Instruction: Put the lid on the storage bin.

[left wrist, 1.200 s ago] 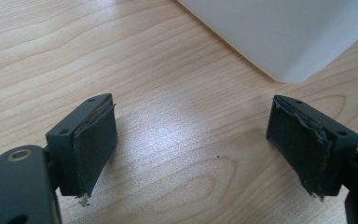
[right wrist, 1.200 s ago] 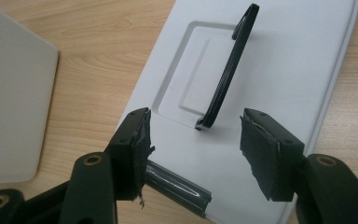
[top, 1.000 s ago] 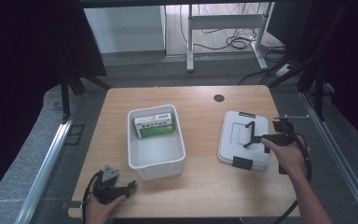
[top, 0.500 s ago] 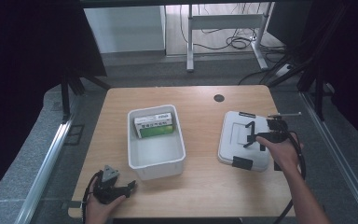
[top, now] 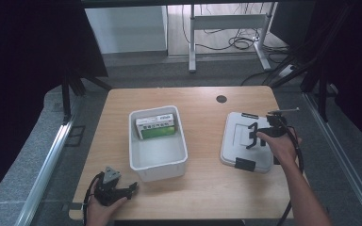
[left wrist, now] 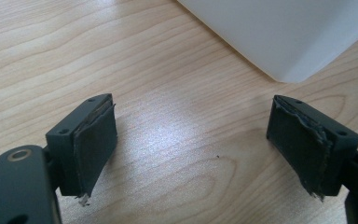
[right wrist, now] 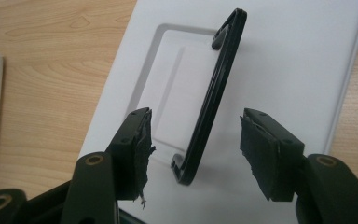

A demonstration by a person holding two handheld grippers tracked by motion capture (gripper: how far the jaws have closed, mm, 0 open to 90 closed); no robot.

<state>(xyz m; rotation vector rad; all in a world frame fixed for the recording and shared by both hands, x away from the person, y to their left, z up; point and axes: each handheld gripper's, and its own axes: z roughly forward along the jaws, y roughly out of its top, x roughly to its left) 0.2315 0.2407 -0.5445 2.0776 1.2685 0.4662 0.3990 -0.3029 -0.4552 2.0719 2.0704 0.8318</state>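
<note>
A grey lid (top: 245, 141) with black clips lies flat on the right half of the table. Its black handle (right wrist: 212, 93) stands raised. My right gripper (top: 253, 135) hovers over the lid, open; in the right gripper view (right wrist: 193, 151) the handle's near end sits between the jaws and neither pad touches it. A white bin (top: 156, 155) stands mid-table with a green and white box (top: 156, 127) at its far end. My left gripper (top: 131, 188) rests open near the front left edge; in the left gripper view (left wrist: 191, 147) only bare wood lies between its pads, the bin's corner (left wrist: 289, 42) beyond.
A small dark round hole (top: 221, 99) sits in the wooden table (top: 202, 183) near its far edge. Metal rails run along both sides of the table. Cables and a desk frame (top: 226, 28) stand on the floor beyond.
My right gripper has slid left across the lid and a little lower, coming over the raised handle. The left gripper has stayed put.
</note>
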